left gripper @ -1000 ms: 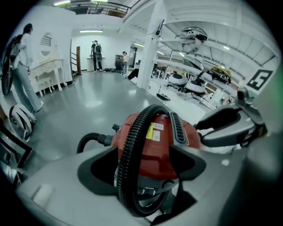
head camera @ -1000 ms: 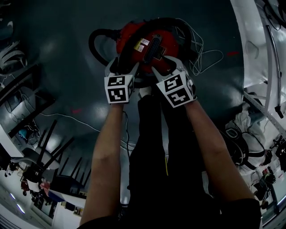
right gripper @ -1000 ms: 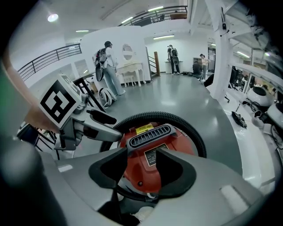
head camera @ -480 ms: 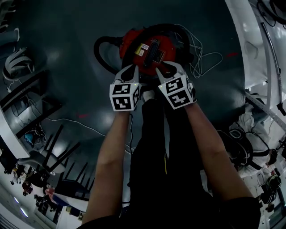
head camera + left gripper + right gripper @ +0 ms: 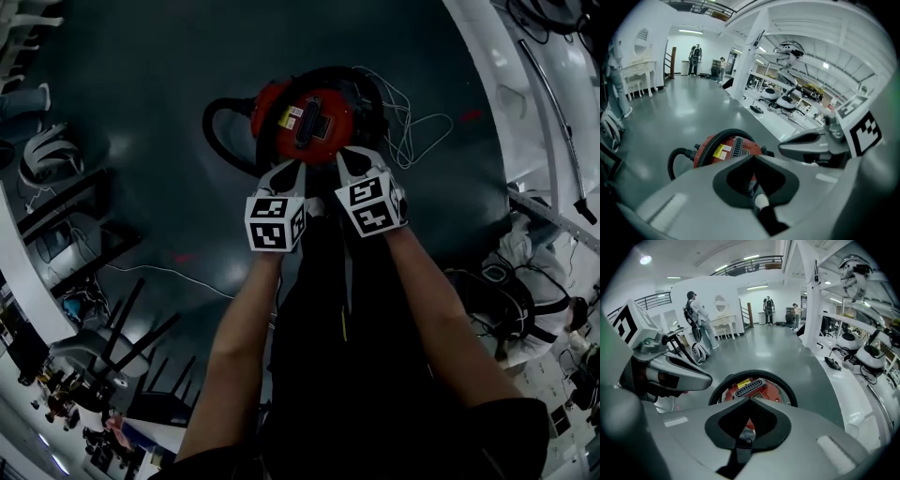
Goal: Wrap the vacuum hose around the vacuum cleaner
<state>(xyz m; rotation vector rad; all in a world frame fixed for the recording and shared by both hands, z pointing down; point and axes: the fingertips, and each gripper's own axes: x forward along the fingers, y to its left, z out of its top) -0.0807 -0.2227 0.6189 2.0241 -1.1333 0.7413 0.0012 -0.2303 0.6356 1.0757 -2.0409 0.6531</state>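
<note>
The red vacuum cleaner [image 5: 314, 117] stands on the dark floor [image 5: 141, 84], just ahead of the person's legs. Its black hose [image 5: 217, 131] curls over the red body and bulges out in a loop on the left of the head view. A thin white cable [image 5: 422, 127] lies loose on the floor at its right. Over the vacuum's near edge, side by side, are the left gripper [image 5: 286, 173], jaws pressed together on nothing, and the right gripper [image 5: 352, 161], whose jaws have just been closing and now meet with nothing between them.
</note>
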